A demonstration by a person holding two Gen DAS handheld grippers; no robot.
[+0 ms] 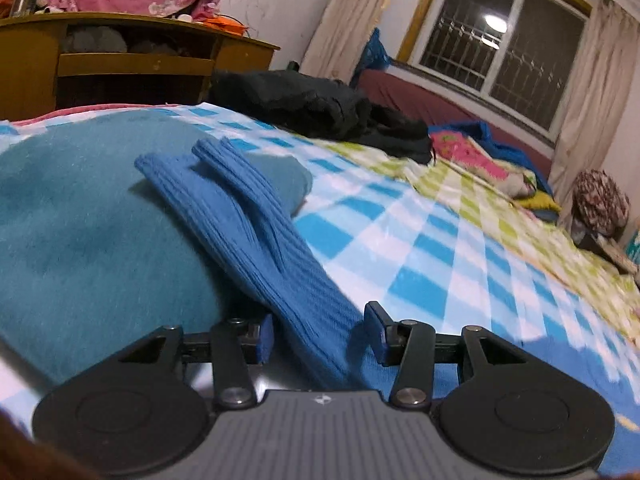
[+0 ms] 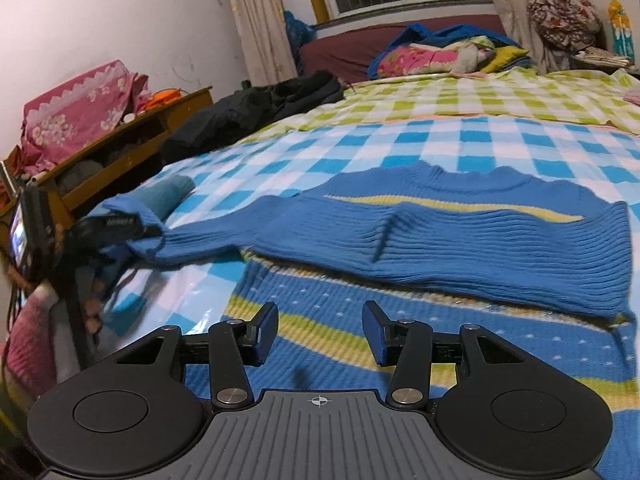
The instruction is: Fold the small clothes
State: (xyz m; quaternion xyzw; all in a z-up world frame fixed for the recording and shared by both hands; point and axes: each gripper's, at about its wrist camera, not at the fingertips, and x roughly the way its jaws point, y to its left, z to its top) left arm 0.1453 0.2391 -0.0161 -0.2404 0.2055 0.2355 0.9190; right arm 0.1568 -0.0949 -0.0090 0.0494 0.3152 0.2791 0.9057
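Note:
A blue ribbed sweater (image 2: 480,240) with yellow-green stripes lies spread on the checked bedsheet (image 2: 400,148), its upper part folded over the striped body. One sleeve (image 1: 248,224) stretches out to the left, over a teal garment (image 1: 80,220). In the left wrist view, my left gripper (image 1: 320,334) straddles this sleeve; the left pad is close against it and the right pad stands clear, so the knit is not pinched. In the right wrist view the left gripper (image 2: 140,228) sits at the sleeve's cuff. My right gripper (image 2: 320,332) hovers open over the sweater's striped body with nothing between its fingers.
A black garment (image 2: 248,112) is heaped at the bed's left edge by a wooden desk (image 1: 120,60). Pillows and bright bedding (image 2: 432,56) lie at the head under the window. A person's hand (image 2: 92,312) holds the left gripper's handle at the bed's near left corner.

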